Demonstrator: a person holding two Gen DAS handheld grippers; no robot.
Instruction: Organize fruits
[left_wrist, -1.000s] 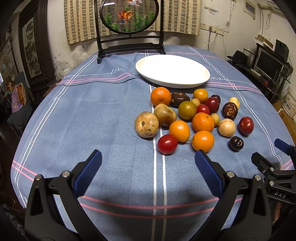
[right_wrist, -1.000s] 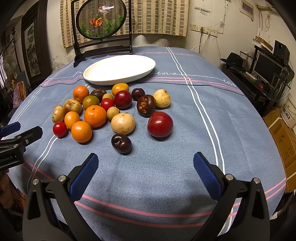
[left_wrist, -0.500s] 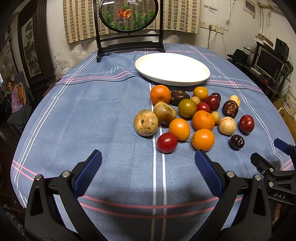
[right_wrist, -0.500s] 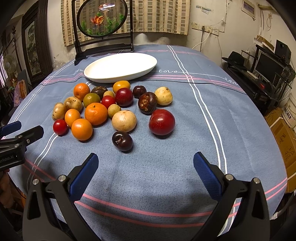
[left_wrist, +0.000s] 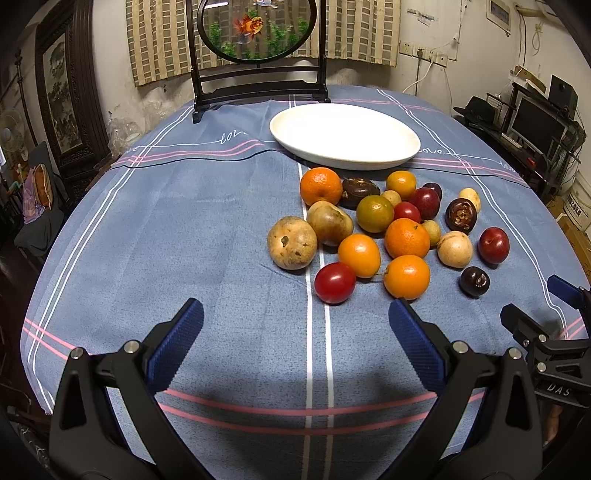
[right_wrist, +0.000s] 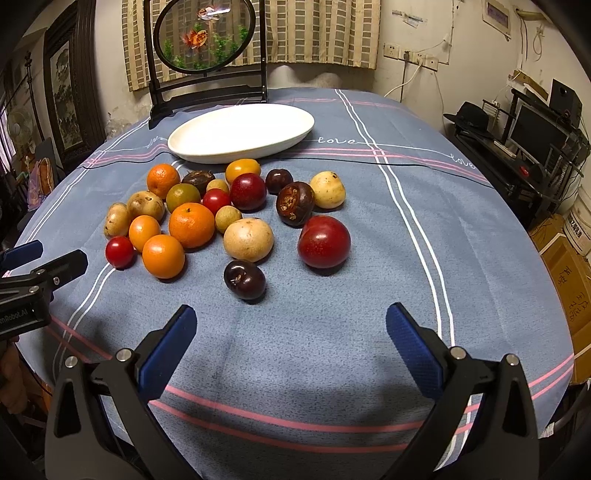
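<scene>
Between the near tabletop (left_wrist: 147, 229) edge and the fruit (left_wrist: 388, 229) lies a band of bare blue cloth, and over it hang both sets of tongs, each with its blue pads spread wide apart and holding nothing. Left tongs (left_wrist: 295, 332) sit short of a red tomato (left_wrist: 334, 282) and an orange (left_wrist: 406, 277); right tongs (right_wrist: 290, 334) sit short of a dark plum (right_wrist: 244, 278) and a big red plum (right_wrist: 324, 241). Fruit is packed in one cluster at mid-table, many pieces touching, with the two plums lying a little apart on the near right side. Behind the cluster, close to its far row, stands an empty white plate (right_wrist: 240, 151). Wide open cloth stretches to the left of the pile in the left view and to the right of it in the right view, out to the rounded tabletop rim. Beyond the plate a round fish screen (left_wrist: 258, 33) on a dark stand blocks the far edge. Small fruits in the middle of the pile are half hidden by bigger ones, and their kinds are hard to make out. Each view catches only a cut-off tip of the other tongs at its side border.
</scene>
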